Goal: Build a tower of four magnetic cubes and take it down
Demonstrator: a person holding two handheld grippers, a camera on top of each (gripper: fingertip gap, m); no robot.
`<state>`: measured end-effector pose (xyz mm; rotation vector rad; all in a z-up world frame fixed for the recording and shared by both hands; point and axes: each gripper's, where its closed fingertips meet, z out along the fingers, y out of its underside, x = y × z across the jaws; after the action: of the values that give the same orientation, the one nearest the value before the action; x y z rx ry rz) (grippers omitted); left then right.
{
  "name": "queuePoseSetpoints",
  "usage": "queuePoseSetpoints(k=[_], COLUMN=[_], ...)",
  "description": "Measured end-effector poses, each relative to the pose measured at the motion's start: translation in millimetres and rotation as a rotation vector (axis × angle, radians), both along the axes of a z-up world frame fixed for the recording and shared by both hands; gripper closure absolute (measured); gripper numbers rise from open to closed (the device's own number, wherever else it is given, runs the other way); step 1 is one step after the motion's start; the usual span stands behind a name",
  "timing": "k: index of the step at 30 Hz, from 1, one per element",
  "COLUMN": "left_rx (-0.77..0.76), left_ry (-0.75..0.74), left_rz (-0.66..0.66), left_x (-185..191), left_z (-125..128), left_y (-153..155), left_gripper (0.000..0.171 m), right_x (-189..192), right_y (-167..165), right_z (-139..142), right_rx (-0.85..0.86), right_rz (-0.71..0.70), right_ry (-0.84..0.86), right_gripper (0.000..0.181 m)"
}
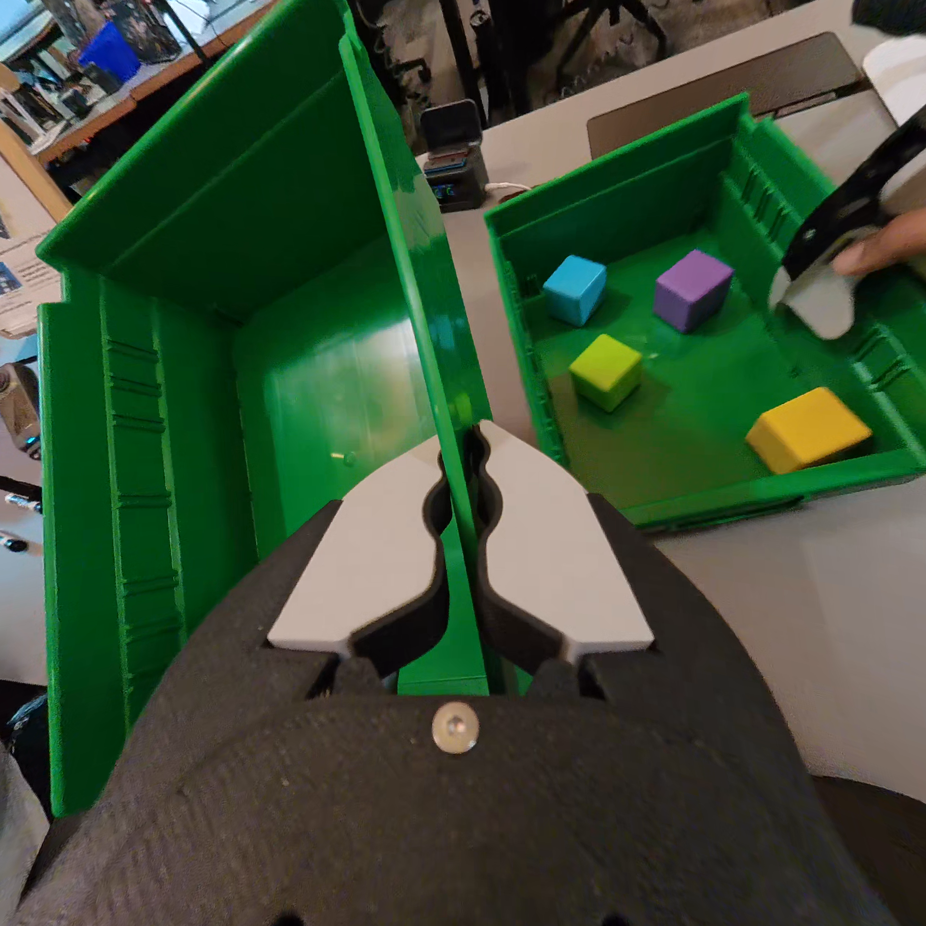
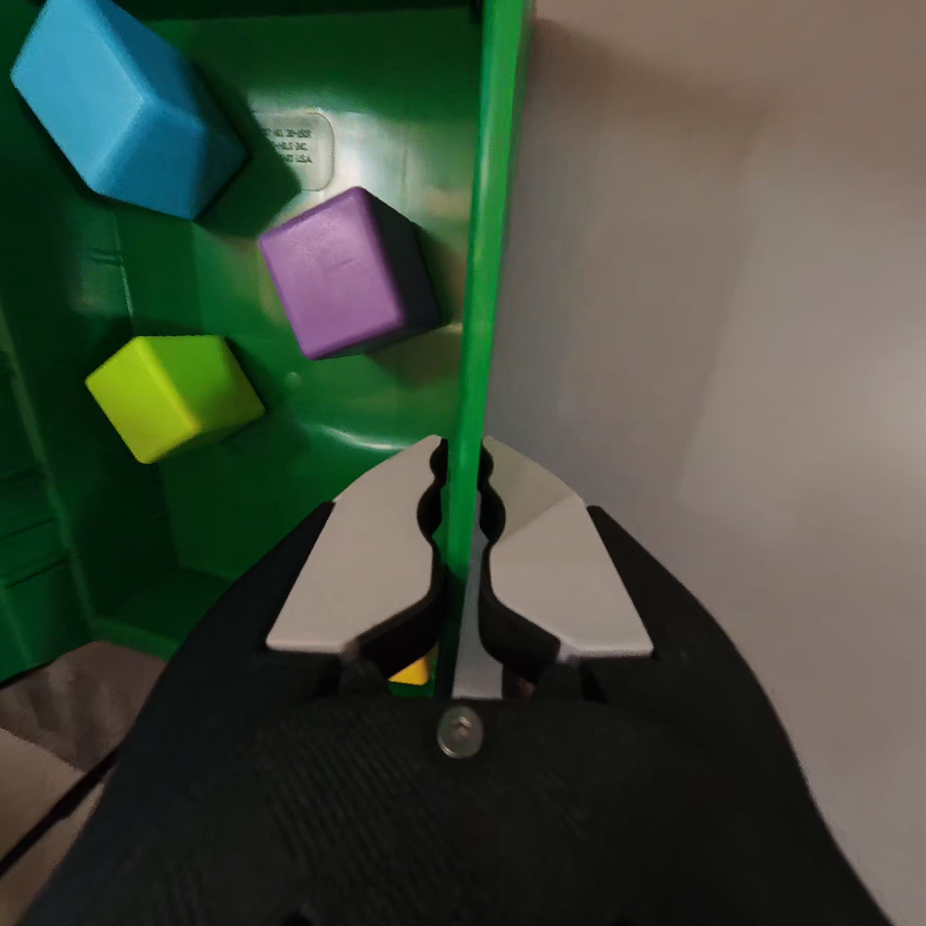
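The left tool [image 1: 458,441] is clenching the right side wall of an empty green bin [image 1: 175,310], the wall running up between its fingers toward 12 o'clock. That bin is sitting tilted on the pale counter [image 1: 751,626].

At 2 o'clock from the left tool, a second green bin [image 1: 701,496] is holding four blocks: a blue block [image 1: 575,289], a purple block [image 1: 694,289], a lime block [image 1: 606,372] and a yellow block [image 1: 806,430].

The right tool [image 2: 463,443] is gripping this second bin's wall, a green edge passing between its fingers. In its own view the purple block is lying at 11 o'clock, the lime block at 10 o'clock, the blue block farther off at 10 o'clock.

A hand [image 1: 887,248] is holding the right tool.
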<state>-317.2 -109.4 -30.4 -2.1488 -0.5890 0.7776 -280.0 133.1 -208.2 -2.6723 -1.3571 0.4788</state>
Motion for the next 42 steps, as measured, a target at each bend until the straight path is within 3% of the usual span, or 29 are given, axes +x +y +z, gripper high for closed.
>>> queuePoseSetpoints(k=[4, 10, 14, 18, 22, 25, 27, 31, 36, 42], left_rx=[-0.002, 0.009, 0.012, 0.082, 0.129, 0.156, 0.210, 0.241, 0.163, 0.104], left_ry=[0.013, 0.012, 0.030, 0.052, 0.061, 0.046, 0.009, -0.098, -0.198, -0.284], left_rz=[0.022, 0.015, -0.013, -0.084, -0.209, -0.329, -0.429, -0.654, -0.788, -0.840], left_x=[-4.2, -1.6, 7.8, 33.1, 72.6, 109.1, 139.7, 208.6, 280.0, 366.7], left_z=[0.4, 2.6, 8.6, 34.1, 52.1, 55.8, 61.2, 66.0, 41.3, -19.1], left_y=[-7.8, -6.8, -1.0, 6.8, 27.5, 56.5, 79.7, 132.2, 231.0, 365.5], left_gripper=[0.165, 0.164, 0.164, 0.165, 0.165, 0.165, 0.165, 0.165, 0.165, 0.166], right_x=[-32.8, -41.5, -36.3, -10.8, 61.2, 138.2, 191.4, 294.3, 387.0, 474.8], right_y=[-40.1, -79.0, -66.2, -46.6, -32.5, -18.2, -0.8, 87.6, 161.3, 249.8], right_z=[2.8, 12.4, 33.4, 82.0, 131.9, 144.3, 134.8, 93.4, 62.6, 65.8], right_rx=[-0.030, -0.070, -0.005, 0.106, 0.185, 0.177, 0.195, 0.431, 0.443, 0.630], right_rz=[0.008, 0.112, 0.148, 0.255, 0.352, 0.356, 0.363, 0.206, -0.027, -0.274], right_ry=[0.092, 0.130, 0.173, 0.272, 0.451, 0.597, 0.653, 0.586, 0.586, 0.562], right_gripper=[0.162, 0.145, 0.144, 0.143, 0.136, 0.128, 0.129, 0.136, 0.133, 0.142])
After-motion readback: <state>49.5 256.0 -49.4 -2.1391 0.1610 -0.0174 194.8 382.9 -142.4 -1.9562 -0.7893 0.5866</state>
